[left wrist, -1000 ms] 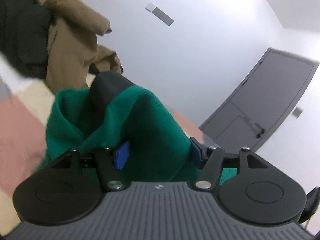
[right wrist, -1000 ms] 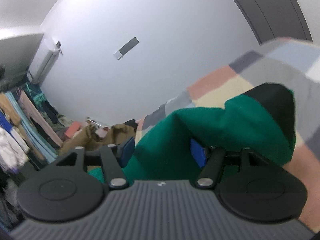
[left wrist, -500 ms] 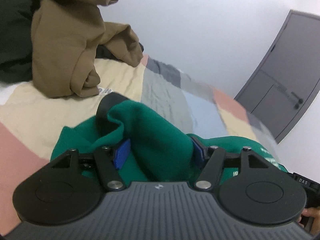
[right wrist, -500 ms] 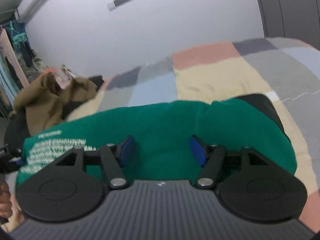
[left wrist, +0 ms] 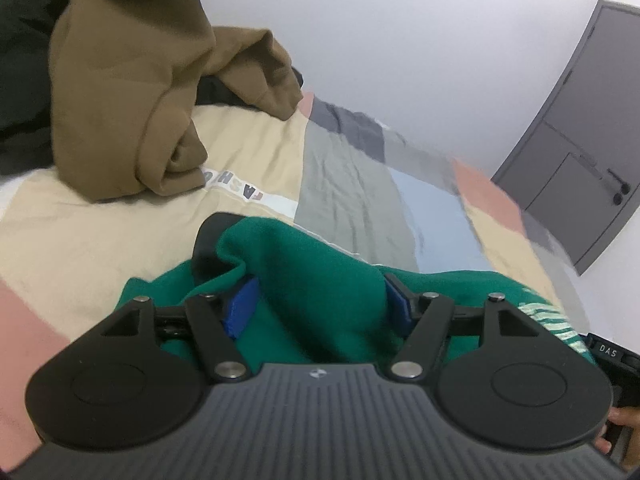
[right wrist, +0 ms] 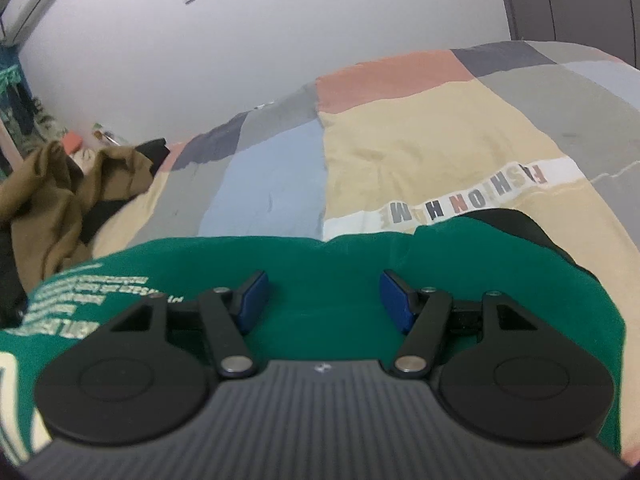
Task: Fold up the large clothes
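Observation:
A green sweatshirt [left wrist: 312,264] with black ribbed trim [left wrist: 206,236] lies across the patchwork quilt [left wrist: 352,184]. My left gripper [left wrist: 318,306] is shut on a thick bunch of its green cloth, which fills the gap between the blue pads. In the right wrist view the same sweatshirt [right wrist: 360,256] spreads flat on the quilt [right wrist: 420,140], white print [right wrist: 80,300] at the left and black trim [right wrist: 528,224] at the right. My right gripper [right wrist: 324,300] is shut on a fold of that cloth, low over the bed.
A crumpled brown garment [left wrist: 128,92] and dark clothes are heaped at the back left of the bed, also visible as the brown garment [right wrist: 52,200] in the right wrist view. A grey door [left wrist: 580,128] stands beyond the bed. A person's hand [left wrist: 622,428] shows at the lower right.
Both grippers came down from mid-air with the green cloth, which hung lifted a second ago and now rests on the quilt. The views tilted down from the wall to the bed.

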